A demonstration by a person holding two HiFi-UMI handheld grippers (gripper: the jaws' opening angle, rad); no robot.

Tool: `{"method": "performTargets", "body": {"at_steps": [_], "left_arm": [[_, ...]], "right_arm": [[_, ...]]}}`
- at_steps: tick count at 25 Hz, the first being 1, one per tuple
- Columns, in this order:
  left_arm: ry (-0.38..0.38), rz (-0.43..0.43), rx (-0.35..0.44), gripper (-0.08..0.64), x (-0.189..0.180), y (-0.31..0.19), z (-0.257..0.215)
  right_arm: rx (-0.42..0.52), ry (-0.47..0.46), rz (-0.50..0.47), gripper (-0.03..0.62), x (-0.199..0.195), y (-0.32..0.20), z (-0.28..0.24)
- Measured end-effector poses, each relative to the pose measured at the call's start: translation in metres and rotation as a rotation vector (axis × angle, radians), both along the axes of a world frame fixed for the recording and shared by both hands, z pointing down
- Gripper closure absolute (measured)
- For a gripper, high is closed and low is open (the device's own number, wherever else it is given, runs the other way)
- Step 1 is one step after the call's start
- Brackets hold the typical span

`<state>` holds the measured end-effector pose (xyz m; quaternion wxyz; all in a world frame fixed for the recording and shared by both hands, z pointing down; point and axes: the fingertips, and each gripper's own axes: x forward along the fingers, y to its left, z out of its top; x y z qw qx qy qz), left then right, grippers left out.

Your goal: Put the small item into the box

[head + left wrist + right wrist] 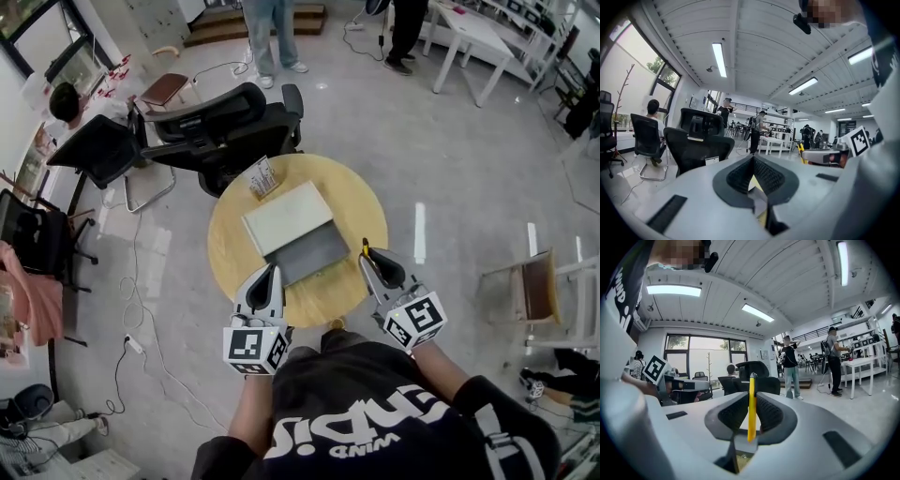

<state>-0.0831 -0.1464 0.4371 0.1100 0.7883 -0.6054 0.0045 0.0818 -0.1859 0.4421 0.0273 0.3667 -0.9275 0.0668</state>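
By the box (298,234), the right gripper (367,253) is clamping a yellow pen (752,406). The left gripper (273,271) is hovering clenched, empty.

Round wooden table (228,251), centre of frame. On it, a flat box (288,217) lies open: pale half toward upper left, grey half toward lower right, the two joined. Small striped object (262,177) at the table's upper edge, just beside the pale half.

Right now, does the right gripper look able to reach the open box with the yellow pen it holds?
Probably yes. The right gripper, shut on the yellow pen, hovers just beside the grey half of the box, and nothing shows between them in the head view.
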Motion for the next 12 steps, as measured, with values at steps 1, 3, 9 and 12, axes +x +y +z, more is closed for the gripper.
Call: {"method": "performTargets", "body": {"at_steps": [1, 3, 9, 12], "left_arm": [[-0.001, -0.002, -0.004, 0.552, -0.001, -0.002, 0.000], [-0.002, -0.004, -0.012, 0.552, -0.005, -0.006, 0.002], [-0.002, 0.016, -0.023, 0.551, -0.019, -0.016, -0.001], [-0.004, 0.031, -0.018, 0.552, -0.024, -0.022, -0.003]], "right_arm": [[-0.002, -0.002, -0.003, 0.545, -0.003, -0.004, 0.000], [-0.009, -0.005, -0.010, 0.545, -0.010, -0.011, 0.001], [-0.014, -0.006, -0.027, 0.545, -0.034, -0.021, 0.000], [-0.008, 0.001, -0.029, 0.545, -0.042, -0.026, -0.001]]}}
